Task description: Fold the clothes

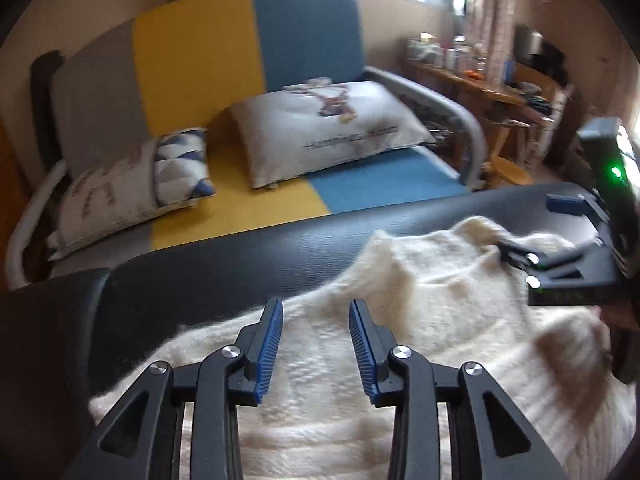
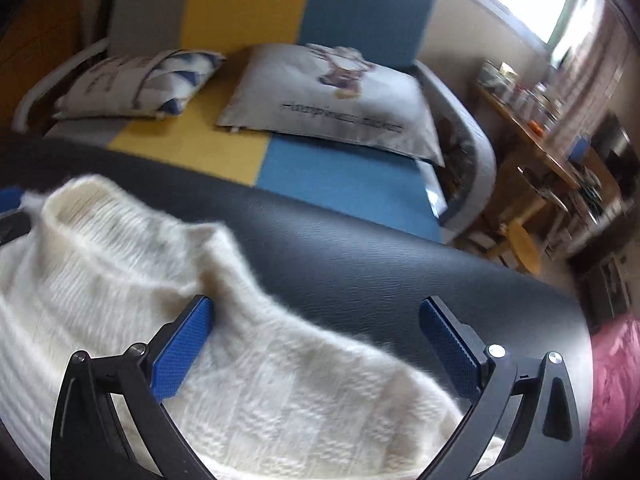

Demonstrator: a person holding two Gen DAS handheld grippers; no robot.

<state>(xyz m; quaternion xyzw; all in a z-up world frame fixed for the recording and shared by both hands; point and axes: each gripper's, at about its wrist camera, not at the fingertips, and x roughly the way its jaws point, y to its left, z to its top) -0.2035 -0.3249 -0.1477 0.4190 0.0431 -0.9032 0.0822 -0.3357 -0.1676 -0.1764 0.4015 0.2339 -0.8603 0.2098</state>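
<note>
Fluffy white sweater [image 1: 420, 340] lies right under both my tongs, spread on the black table [image 1: 240, 256]. Its ribbed collar [image 2: 80, 204] points away from me, toward the striped sofa [image 1: 200, 92], so the sweater runs long from me to the sofa. My left tongs [image 1: 316, 344] hang over the middle of it, a little apart, holding nothing. My right tongs [image 2: 316, 344] are wide apart over the right shoulder edge, and they are nearer that edge. I cannot tell how many folds it has.
</note>
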